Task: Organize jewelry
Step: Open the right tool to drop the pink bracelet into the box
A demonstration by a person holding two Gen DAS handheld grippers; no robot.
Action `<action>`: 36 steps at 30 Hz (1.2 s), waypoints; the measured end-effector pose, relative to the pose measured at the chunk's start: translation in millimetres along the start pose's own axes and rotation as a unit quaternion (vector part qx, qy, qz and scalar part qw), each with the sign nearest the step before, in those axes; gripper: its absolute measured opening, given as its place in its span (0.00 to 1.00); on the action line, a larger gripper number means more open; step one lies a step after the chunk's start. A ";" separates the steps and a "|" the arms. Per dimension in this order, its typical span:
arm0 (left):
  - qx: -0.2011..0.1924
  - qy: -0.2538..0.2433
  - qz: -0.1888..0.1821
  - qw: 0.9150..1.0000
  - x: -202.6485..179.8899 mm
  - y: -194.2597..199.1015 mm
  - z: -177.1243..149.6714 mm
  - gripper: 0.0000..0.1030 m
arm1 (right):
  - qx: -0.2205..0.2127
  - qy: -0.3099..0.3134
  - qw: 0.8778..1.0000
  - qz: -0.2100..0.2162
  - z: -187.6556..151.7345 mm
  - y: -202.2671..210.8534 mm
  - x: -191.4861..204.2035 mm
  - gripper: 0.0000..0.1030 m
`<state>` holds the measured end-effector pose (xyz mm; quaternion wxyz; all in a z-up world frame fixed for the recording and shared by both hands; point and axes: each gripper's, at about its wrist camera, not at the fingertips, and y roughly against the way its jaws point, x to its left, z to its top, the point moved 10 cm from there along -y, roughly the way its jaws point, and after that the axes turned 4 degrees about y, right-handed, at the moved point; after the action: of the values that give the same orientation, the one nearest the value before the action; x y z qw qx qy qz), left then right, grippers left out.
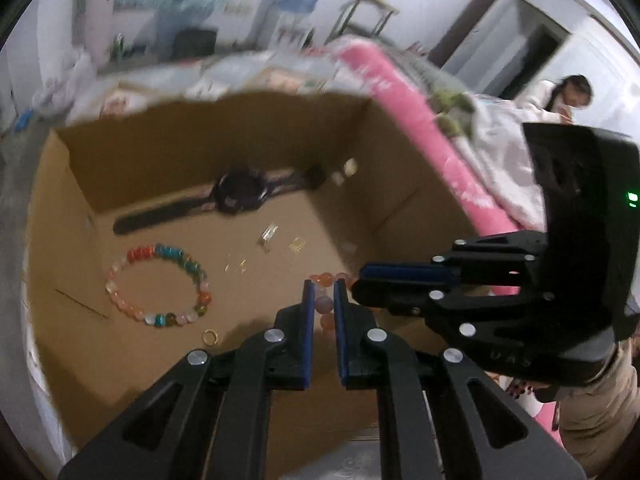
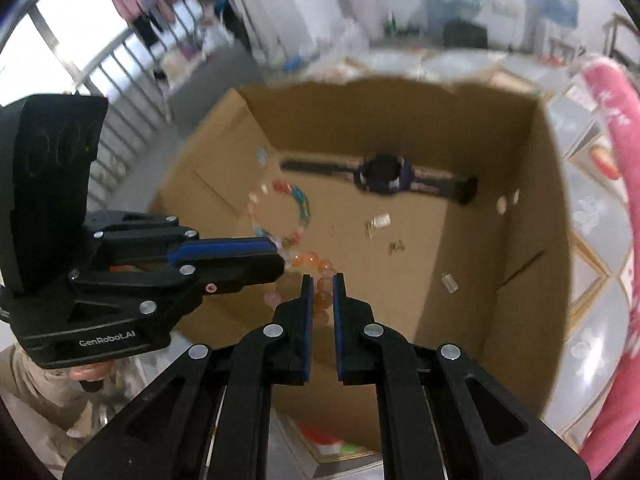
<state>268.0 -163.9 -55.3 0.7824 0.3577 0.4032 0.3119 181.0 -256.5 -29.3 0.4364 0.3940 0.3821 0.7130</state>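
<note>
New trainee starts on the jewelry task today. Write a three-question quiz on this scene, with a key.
1. True or false: the black watch lies outside the cardboard box.
2. What sits between the fingertips of both the left gripper and the right gripper? A. the orange bead bracelet B. a necklace chain C. a hair clip
3. Which lies nearer the gold ring: the multicoloured bracelet or the watch?
Key: 1 false; 2 A; 3 the multicoloured bracelet.
</note>
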 end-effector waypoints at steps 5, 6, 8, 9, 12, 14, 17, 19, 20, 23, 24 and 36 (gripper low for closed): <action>0.038 0.039 0.005 0.999 20.2 -22.0 -14.2 0.09 | 0.047 0.001 0.999 -0.020 -9.4 -15.9 -3.9 0.08; 0.041 0.040 0.007 0.998 21.5 -24.3 -15.5 0.09 | 0.046 -0.001 0.999 -0.021 -8.9 -16.9 -6.4 0.11; 0.046 0.048 0.005 0.998 23.8 -28.7 -19.0 0.10 | 0.039 -0.005 0.999 -0.025 -11.4 -14.9 -9.7 0.11; 0.047 0.053 0.001 0.997 25.3 -29.3 -21.0 0.10 | 0.033 -0.007 0.999 -0.027 -14.9 -12.1 -12.8 0.11; 0.033 0.055 0.004 0.998 27.4 -27.2 -19.7 0.16 | 0.014 -0.017 0.999 -0.035 -13.0 -1.9 -19.6 0.11; 0.017 0.055 -0.007 0.998 23.8 -18.6 -14.1 0.17 | -0.009 -0.023 0.999 -0.039 -7.0 9.2 -24.4 0.11; -0.028 0.056 -0.016 0.998 22.6 11.8 -6.6 0.23 | -0.068 -0.037 0.996 -0.050 -7.3 48.5 -29.4 0.12; -0.080 0.063 -0.009 0.995 29.2 51.1 -5.4 0.34 | -0.119 -0.060 0.990 -0.054 -7.2 79.5 -39.3 0.23; -0.113 0.067 -0.003 0.991 34.4 75.2 -7.2 0.44 | -0.145 -0.079 0.984 -0.060 -12.8 96.4 -48.0 0.33; -0.192 0.090 0.045 0.976 63.6 129.3 -14.6 0.74 | -0.173 -0.124 0.975 -0.066 -27.3 115.8 -70.6 0.48; -0.204 0.100 0.060 0.972 74.6 139.0 -17.6 0.77 | -0.174 -0.147 0.972 -0.060 -34.9 115.7 -80.0 0.50; -0.119 0.229 -0.068 0.964 93.1 89.5 -68.1 0.82 | -0.103 -0.195 0.975 0.010 -55.3 71.2 -71.0 0.51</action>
<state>236.6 -21.4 -49.2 0.7257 0.1532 0.5549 0.3767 130.5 -356.5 -4.2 0.5334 0.4822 0.2098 0.6625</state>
